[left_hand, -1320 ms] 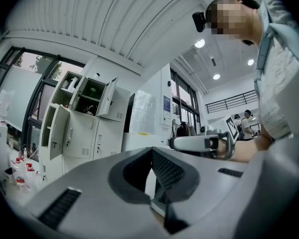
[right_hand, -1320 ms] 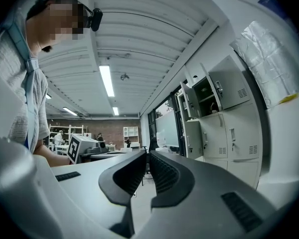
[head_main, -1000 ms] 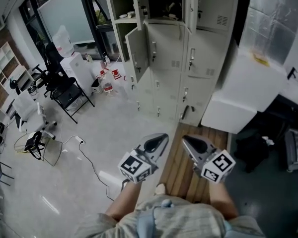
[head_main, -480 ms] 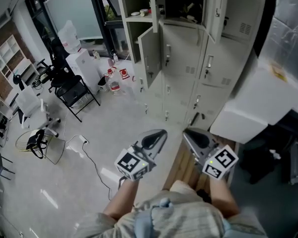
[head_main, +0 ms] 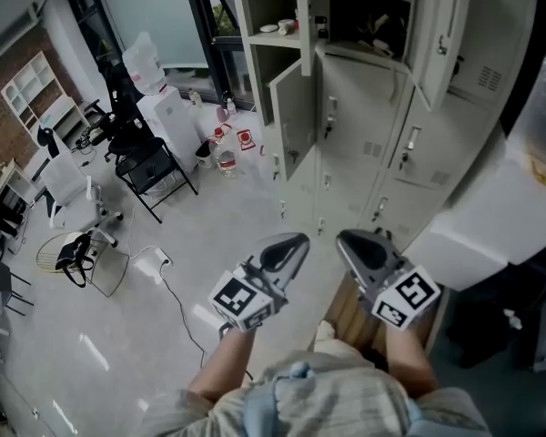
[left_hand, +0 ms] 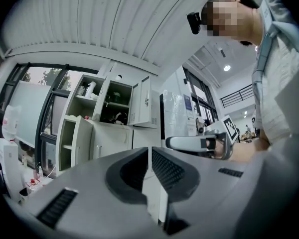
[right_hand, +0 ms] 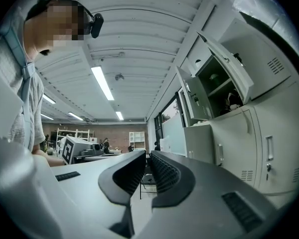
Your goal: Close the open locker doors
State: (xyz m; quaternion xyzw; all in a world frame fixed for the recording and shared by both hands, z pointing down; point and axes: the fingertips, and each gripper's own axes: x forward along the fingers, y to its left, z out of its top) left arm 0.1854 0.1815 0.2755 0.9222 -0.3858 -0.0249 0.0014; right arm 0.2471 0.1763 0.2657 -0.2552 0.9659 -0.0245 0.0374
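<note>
The pale grey lockers (head_main: 382, 144) stand ahead at the top of the head view. A lower left door (head_main: 292, 121) hangs ajar. Above it a dark compartment (head_main: 375, 12) is open, with one door (head_main: 440, 35) swung out at its right and another (head_main: 314, 16) at its left. My left gripper (head_main: 294, 241) and right gripper (head_main: 346, 241) are held side by side over the floor, short of the lockers, both shut and holding nothing. In the left gripper view the lockers (left_hand: 114, 128) lie past the shut left gripper (left_hand: 149, 152). The right gripper view shows an open door (right_hand: 224, 66) above the right gripper (right_hand: 146, 156).
A black folding chair (head_main: 153, 166), a white water dispenser (head_main: 168, 116) and bottles (head_main: 226, 157) stand left of the lockers. A big white box (head_main: 491, 217) is at the right. A cable (head_main: 168, 285) trails on the floor, and a wooden board (head_main: 346, 309) lies under the right gripper.
The lockers have grown larger and slid lower and rightward in the head view as the person stepped closer. Both grippers keep their pose, shut.
</note>
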